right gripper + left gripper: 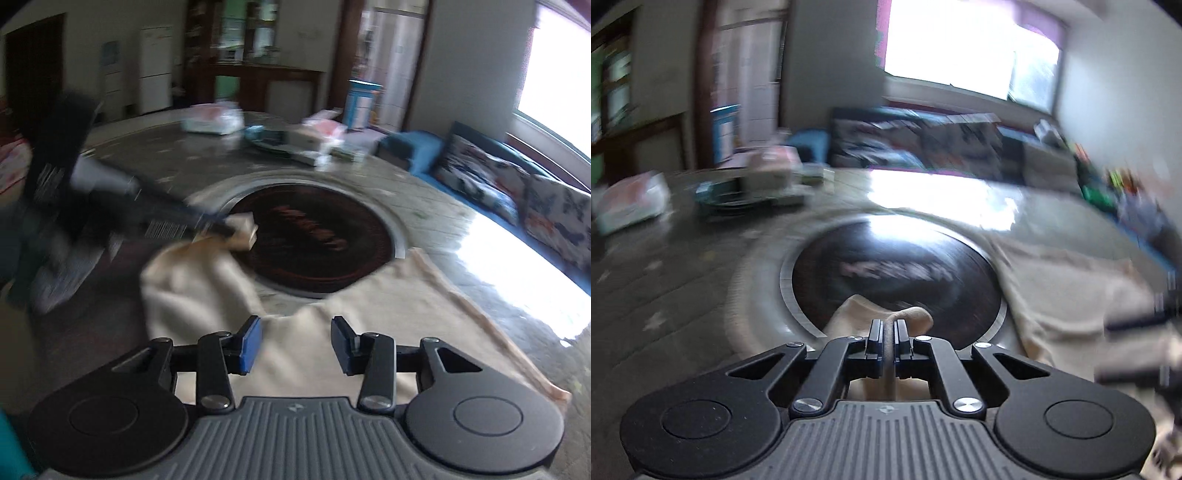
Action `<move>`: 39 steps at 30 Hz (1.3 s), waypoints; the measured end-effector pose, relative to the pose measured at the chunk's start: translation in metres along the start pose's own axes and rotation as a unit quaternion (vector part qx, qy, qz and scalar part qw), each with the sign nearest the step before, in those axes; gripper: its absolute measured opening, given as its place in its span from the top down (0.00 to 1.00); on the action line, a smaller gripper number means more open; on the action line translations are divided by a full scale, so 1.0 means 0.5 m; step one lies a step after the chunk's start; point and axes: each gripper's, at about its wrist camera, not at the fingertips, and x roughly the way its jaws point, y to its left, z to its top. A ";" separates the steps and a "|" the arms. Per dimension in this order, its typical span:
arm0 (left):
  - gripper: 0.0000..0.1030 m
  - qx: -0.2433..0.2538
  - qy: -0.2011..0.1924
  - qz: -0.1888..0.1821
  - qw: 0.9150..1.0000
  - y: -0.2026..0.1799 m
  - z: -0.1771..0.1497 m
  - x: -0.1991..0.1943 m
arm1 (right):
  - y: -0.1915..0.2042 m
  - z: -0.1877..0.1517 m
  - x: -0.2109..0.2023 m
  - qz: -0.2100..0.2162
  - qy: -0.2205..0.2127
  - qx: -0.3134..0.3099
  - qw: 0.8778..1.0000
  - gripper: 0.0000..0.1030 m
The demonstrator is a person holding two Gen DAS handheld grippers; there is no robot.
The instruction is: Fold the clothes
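A cream garment (369,317) lies spread on the grey round table, its near part under my right gripper. My left gripper (887,332) is shut on a corner of the cream garment (912,317) and holds it lifted over the dark round centre plate (894,273). In the right wrist view the left gripper (225,229) shows blurred at the left, with the pinched corner (245,229) over the plate's edge. My right gripper (296,345) is open and empty, just above the garment. Both views are motion-blurred.
The dark centre plate (317,236) sits in the middle of the grey table (166,173). Plastic bags and boxes (314,142) lie at the table's far side. A blue sofa with patterned cushions (491,177) stands on the right. A bright window (960,48) glares on the tabletop.
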 end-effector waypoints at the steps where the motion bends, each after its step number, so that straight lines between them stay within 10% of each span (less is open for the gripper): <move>1: 0.94 -0.016 -0.007 0.004 1.000 0.019 -0.002 -0.013 | 0.015 -0.002 -0.002 0.011 -0.001 -0.008 1.000 0.59; 14: 0.92 -0.120 -0.004 0.050 0.992 0.155 -0.044 -0.064 | 0.140 -0.051 0.032 0.088 0.037 -0.036 0.995 0.52; 21: 0.78 -0.094 0.003 0.048 0.994 0.128 -0.035 -0.040 | 0.140 -0.045 0.038 0.092 0.038 -0.020 0.995 0.51; 27: 0.99 -0.040 0.013 0.092 0.995 0.105 -0.026 0.001 | 0.143 -0.043 0.030 0.107 0.029 -0.010 0.994 0.48; 39: 1.00 -0.024 0.012 0.128 0.991 0.119 0.007 0.030 | 0.133 -0.072 0.005 0.100 0.031 0.013 0.994 0.42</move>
